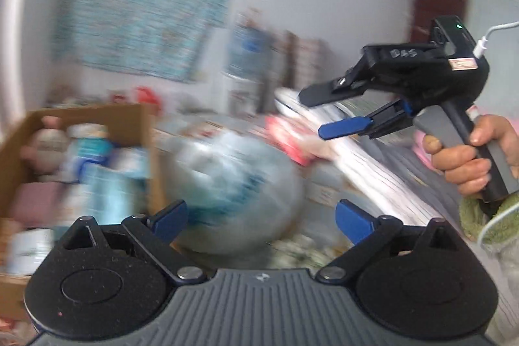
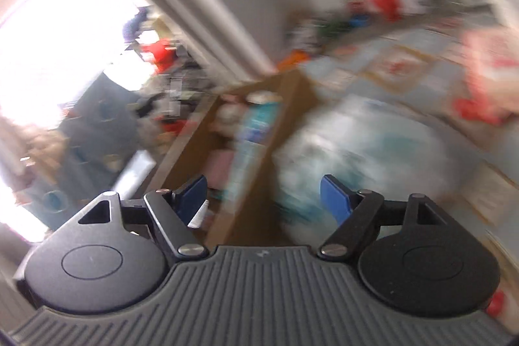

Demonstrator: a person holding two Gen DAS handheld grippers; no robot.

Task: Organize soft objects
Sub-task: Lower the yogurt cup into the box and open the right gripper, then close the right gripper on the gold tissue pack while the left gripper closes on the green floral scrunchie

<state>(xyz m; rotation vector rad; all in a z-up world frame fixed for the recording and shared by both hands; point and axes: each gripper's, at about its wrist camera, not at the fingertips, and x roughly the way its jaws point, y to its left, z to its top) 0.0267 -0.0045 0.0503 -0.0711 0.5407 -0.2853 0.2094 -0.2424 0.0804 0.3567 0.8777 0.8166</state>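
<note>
- both views are smeared by motion blur, so small details are hard to read.
- left gripper (image 1: pixel 261 221): jaws spread wide, blue pads far apart, nothing between them; nothing is held.
- right gripper (image 2: pixel 263 195): jaws apart as well, nothing clamped; in the left view it sits at upper right (image 1: pixel 311 114), its two fingers spread and bare, pointing left and slightly down.
- a hand (image 1: pixel 467 158) grips the right tool's grey handle; a green fuzzy cuff (image 1: pixel 476 216) shows below it, and a white cable (image 1: pixel 489 38) plugs into the tool's top.
- bag (image 1: pixel 233 190): a big rounded clear plastic bundle with white and teal soft stuff inside, lying on the bed just beyond the left jaws; in the right view it lies ahead and to the right (image 2: pixel 366 151).
- box (image 1: pixel 142 125): open cardboard, just beside the bag on its left, touching or nearly so; it holds soft items, among them a pale plush (image 1: pixel 48 145), a pink piece (image 1: pixel 32 203) and teal-and-white packs (image 1: pixel 97 158).
- bed (image 2: pixel 405 60): patterned cover under the bag and box; a red-and-pink item (image 1: pixel 288 138) lies past the bag.
- a teal hanging (image 1: pixel 142 2) is on the wall behind.
</note>
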